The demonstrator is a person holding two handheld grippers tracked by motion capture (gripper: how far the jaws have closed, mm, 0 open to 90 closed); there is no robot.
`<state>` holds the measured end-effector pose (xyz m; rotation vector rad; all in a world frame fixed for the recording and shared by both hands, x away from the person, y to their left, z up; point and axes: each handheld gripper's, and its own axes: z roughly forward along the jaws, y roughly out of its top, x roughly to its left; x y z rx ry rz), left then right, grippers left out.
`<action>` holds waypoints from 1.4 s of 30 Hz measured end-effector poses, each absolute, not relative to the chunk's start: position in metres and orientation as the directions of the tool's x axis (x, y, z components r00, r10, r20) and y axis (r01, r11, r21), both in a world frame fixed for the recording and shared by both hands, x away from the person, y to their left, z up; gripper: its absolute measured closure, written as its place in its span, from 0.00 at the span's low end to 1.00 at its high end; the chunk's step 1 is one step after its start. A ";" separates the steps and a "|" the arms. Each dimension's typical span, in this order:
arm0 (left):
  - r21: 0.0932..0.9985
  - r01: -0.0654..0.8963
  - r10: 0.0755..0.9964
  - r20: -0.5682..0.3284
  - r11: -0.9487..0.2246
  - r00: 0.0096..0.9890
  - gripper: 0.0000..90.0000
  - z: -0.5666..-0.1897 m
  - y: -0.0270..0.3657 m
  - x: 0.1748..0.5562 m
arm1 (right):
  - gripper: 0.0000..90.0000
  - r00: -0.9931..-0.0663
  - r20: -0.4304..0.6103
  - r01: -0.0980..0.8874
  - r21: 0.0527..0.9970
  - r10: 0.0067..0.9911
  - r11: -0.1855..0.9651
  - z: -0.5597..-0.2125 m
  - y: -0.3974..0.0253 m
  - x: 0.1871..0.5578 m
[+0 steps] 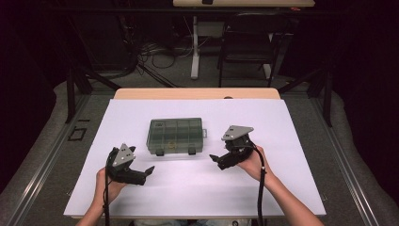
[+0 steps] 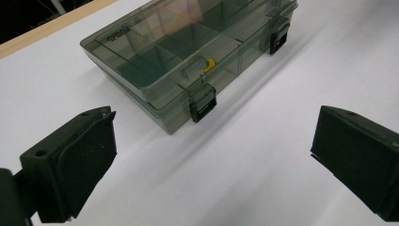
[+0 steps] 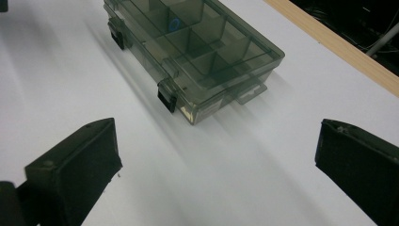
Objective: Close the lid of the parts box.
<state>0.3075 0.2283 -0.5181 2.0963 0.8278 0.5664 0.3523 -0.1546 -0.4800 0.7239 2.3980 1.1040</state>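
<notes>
A smoky-green clear compartment box (image 1: 175, 135) lies closed in the middle of the white sheet, two black latches on its near side. In the left gripper view the box (image 2: 188, 56) lies ahead, with a small yellow piece (image 2: 209, 64) inside near one latch. In the right gripper view the box (image 3: 193, 47) holds a small blue ring (image 3: 174, 24). My left gripper (image 1: 149, 170) is open, front left of the box, with nothing between its jaws. My right gripper (image 1: 213, 159) is open, front right of the box, also holding nothing.
The white sheet (image 1: 282, 188) covers a wooden table (image 1: 197, 93) whose far edge shows bare. Beyond it stand a black chair (image 1: 247, 44) and a white table leg (image 1: 195, 47) on a dark floor with cables. Bare sheet lies around the box.
</notes>
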 end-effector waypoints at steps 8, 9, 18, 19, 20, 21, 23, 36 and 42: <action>0.813 0.367 0.730 0.099 -0.451 0.677 0.00 -0.519 0.237 0.295 | 0.00 -0.769 -0.167 0.278 0.782 0.617 0.558 -0.484 -0.171 0.332; 0.816 0.365 0.731 0.100 -0.448 0.675 0.00 -0.519 0.238 0.293 | 0.00 -0.766 -0.169 0.277 0.784 0.620 0.556 -0.485 -0.173 0.330; 0.830 0.345 0.744 0.121 -0.439 0.657 0.00 -0.521 0.243 0.280 | 0.00 -0.748 -0.186 0.257 0.803 0.637 0.537 -0.491 -0.189 0.310; 0.833 0.344 0.747 0.118 -0.433 0.655 0.00 -0.521 0.244 0.278 | 0.00 -0.745 -0.184 0.259 0.806 0.641 0.532 -0.492 -0.191 0.307; 0.838 0.341 0.750 0.116 -0.426 0.652 0.00 -0.522 0.246 0.277 | 0.00 -0.744 -0.181 0.257 0.811 0.643 0.526 -0.493 -0.194 0.305; 0.838 0.339 0.747 0.115 -0.427 0.654 0.00 -0.522 0.247 0.275 | 0.00 -0.740 -0.180 0.258 0.814 0.648 0.521 -0.494 -0.196 0.303; 0.839 0.340 0.748 0.113 -0.424 0.654 0.00 -0.524 0.247 0.273 | 0.00 -0.736 -0.174 0.260 0.820 0.654 0.511 -0.497 -0.201 0.298; 0.853 0.325 0.754 0.115 -0.409 0.647 0.00 -0.540 0.251 0.257 | 0.00 -0.702 -0.139 0.279 0.848 0.698 0.450 -0.515 -0.230 0.269; 0.854 0.327 0.756 0.110 -0.404 0.646 0.00 -0.545 0.251 0.255 | 0.00 -0.670 -0.129 0.267 0.877 0.731 0.400 -0.523 -0.240 0.255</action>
